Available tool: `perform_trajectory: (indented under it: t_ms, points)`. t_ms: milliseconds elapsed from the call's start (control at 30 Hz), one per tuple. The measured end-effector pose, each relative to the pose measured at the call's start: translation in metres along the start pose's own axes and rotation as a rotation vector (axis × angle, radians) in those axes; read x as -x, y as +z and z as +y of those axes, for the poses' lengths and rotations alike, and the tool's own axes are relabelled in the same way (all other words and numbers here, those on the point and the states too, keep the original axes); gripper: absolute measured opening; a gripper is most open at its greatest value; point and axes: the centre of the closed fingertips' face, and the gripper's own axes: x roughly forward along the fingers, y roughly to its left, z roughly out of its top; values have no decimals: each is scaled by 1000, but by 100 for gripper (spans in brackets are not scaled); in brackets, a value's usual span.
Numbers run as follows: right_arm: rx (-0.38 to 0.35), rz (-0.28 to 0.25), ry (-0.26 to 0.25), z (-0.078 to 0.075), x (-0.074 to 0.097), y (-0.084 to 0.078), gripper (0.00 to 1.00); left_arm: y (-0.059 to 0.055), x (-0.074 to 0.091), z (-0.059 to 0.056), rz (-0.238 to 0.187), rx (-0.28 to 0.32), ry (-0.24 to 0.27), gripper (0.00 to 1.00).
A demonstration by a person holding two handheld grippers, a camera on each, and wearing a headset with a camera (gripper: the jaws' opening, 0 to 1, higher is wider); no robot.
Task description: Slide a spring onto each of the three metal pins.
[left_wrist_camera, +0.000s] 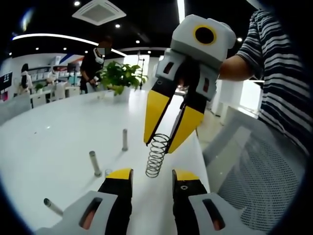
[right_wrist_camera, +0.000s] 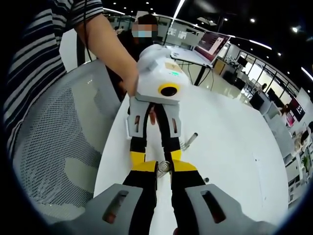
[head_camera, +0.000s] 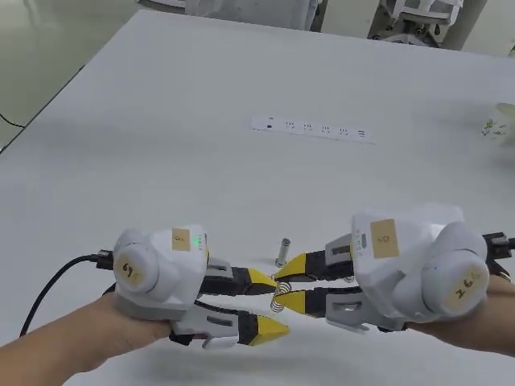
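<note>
The right gripper has its jaws clamped on the top of the spring. The spring hangs down over the counter. The left gripper has its jaws apart, w/ the spring's low end just above the gap. Can't tell if it touches them.

The pins are at approx 9 o'clock from the spring. The far pin & mid pin stand up. The near pin, at the 7 o'clock edge, looks tipped & blurry. A small grey bit by the left jaw is too hidden to make out.

In the head view the jaws cover most of the spring. A power strip lies well off at 12 o'clock.
</note>
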Motion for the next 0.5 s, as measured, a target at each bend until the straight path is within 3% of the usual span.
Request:
perform_trajectory:
  t_ms: [500]
  points:
    - [-5, 1, -17, -5, 2, -1, 7, -13, 15, 4, 21, 13, 26, 37]
